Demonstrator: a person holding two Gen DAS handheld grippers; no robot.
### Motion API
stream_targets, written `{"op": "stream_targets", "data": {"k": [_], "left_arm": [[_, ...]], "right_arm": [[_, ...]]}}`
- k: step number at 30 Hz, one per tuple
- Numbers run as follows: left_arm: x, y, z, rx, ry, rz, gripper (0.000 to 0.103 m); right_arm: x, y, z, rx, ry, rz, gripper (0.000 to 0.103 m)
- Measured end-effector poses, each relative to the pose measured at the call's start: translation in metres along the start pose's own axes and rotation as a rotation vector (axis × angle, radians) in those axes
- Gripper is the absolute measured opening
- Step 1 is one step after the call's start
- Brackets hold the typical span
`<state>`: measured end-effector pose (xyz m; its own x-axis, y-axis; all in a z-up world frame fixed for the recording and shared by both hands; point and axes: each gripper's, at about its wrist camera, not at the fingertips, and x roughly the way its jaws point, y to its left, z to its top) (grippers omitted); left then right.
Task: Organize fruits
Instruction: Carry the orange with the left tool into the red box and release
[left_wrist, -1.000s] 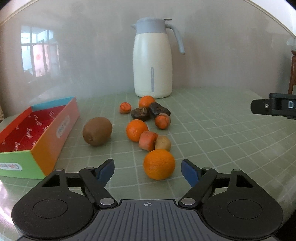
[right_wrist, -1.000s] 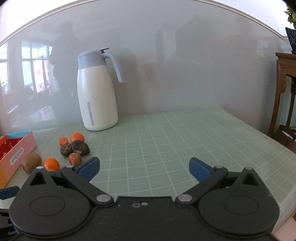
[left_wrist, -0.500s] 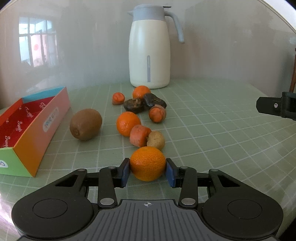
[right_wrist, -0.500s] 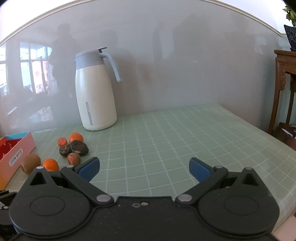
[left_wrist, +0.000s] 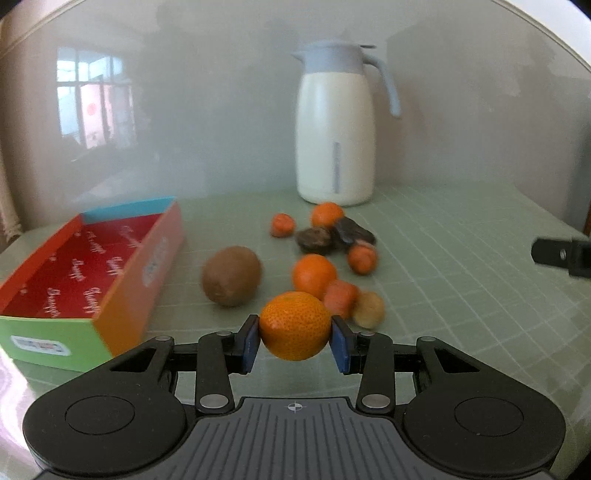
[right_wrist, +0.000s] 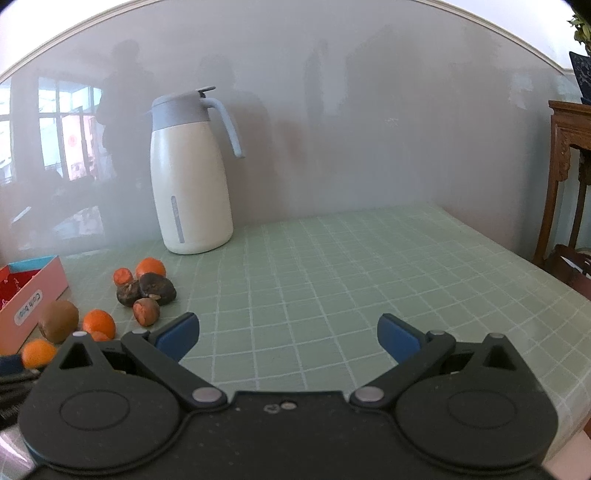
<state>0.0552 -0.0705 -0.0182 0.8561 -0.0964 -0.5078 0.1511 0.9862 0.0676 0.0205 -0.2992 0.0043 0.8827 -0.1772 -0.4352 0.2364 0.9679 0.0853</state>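
**Left gripper pinching a mandarin; right gripper spread over bare table**

Left gripper (left_wrist: 294, 341): blue pads (left_wrist: 250, 345) pressed against both sides of a mandarin (left_wrist: 294, 325), low centre of the left wrist view. The jaws have just been closing, with this fruit between them. Whether it is clear of the table I cannot tell.

Just behind it, a loose heap: a second orange fruit (left_wrist: 314, 276), a reddish-orange piece (left_wrist: 341, 297), a small tan lump (left_wrist: 369, 309), two dark brown items (left_wrist: 334, 236), and smaller orange pieces further up the frame. Kiwi (left_wrist: 231, 276) sits left of the heap, apart from it.

Left edge: an open cardboard box (left_wrist: 125, 291), red inside, orange side wall, green end, nothing visible in it.

Upper centre: white jug (left_wrist: 335, 136) with grey-blue lid, upright by the wall.

Right gripper (right_wrist: 288, 338): jaws spread wide, nothing between them, over green checked table (right_wrist: 332, 266). The fruit heap lies at the left of that view.
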Motion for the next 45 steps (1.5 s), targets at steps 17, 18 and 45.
{"op": "stream_targets", "data": {"k": [17, 18, 45], "left_arm": [[-0.012, 0.105, 0.019, -0.101, -0.088, 0.171, 0.041], [-0.011, 0.111, 0.019, -0.109, -0.089, 0.180, 0.041], [0.018, 0.167, 0.006, -0.214, -0.034, 0.296, 0.041]], "right_arm": [[0.005, 0.032, -0.005, -0.077, 0.020, 0.016, 0.103], [0.005, 0.033, -0.005, -0.082, 0.021, 0.015, 0.103], [0.006, 0.030, -0.003, -0.080, 0.027, 0.004, 0.103]]}}
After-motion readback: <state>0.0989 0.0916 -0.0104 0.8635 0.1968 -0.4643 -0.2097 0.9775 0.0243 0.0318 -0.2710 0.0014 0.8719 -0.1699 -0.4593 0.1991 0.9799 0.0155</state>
